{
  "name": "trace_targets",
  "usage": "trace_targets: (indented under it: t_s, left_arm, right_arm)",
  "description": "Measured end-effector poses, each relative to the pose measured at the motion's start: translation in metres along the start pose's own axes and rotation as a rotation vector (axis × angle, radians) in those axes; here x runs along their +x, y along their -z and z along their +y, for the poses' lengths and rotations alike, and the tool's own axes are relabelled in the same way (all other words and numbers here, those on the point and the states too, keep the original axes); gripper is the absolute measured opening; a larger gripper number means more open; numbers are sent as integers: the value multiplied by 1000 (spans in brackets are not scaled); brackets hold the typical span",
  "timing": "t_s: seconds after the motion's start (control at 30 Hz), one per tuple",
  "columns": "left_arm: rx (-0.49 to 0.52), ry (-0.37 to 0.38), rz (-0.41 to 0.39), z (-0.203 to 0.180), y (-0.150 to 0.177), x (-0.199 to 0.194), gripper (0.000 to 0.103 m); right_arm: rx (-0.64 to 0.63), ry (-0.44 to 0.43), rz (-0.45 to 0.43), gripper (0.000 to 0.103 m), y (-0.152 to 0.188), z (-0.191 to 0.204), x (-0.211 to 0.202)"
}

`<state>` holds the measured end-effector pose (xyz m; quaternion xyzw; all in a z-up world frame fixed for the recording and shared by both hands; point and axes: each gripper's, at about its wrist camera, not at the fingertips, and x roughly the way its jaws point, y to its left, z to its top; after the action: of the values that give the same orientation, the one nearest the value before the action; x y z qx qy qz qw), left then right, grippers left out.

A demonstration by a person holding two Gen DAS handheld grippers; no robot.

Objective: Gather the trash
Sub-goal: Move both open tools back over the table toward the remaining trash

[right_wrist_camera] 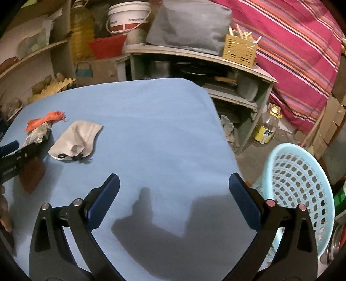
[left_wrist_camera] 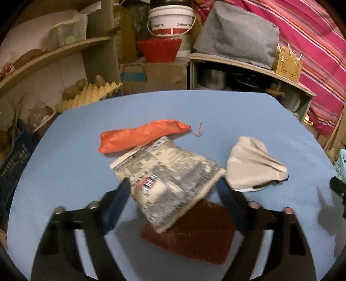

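On the blue table (left_wrist_camera: 64, 173) lie an orange bag (left_wrist_camera: 138, 135), a folded printed newspaper (left_wrist_camera: 170, 179), a beige face mask (left_wrist_camera: 253, 164) and a brown-red scouring pad (left_wrist_camera: 199, 235). My left gripper (left_wrist_camera: 175, 186) is open, its blue fingers on either side of the newspaper's near end, above the pad. My right gripper (right_wrist_camera: 173, 183) is open and empty over bare table, right of the mask (right_wrist_camera: 75, 138). A light blue basket (right_wrist_camera: 300, 194) stands off the table's right edge, by the right finger.
Shelves with potatoes (left_wrist_camera: 75, 88), a red bowl (left_wrist_camera: 160, 49), a white bucket (left_wrist_camera: 170, 19) and a grey bag (left_wrist_camera: 235, 32) stand behind the table. A plastic bottle (right_wrist_camera: 266, 129) stands on the floor at right. A striped pink cloth (right_wrist_camera: 292, 43) hangs at the back right.
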<state>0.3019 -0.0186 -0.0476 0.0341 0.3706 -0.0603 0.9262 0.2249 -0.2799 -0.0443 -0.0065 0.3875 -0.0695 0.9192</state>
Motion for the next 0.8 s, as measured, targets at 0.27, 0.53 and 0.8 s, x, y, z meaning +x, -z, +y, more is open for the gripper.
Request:
trace_targets:
  t_s: [0.27,0.53,0.8]
  left_arm:
    - [17,34,9,9,2,2,18]
    - [-37,63,-28,40,0,-14,2]
    - [-41,5,-36,69,3,-29,3]
  right_arm:
    - [-31,-31,1,98,-6,31,7]
    - [-49,-74,-2,98,-13,60,12]
    - [-48,-147,-20,98,-29,98,22]
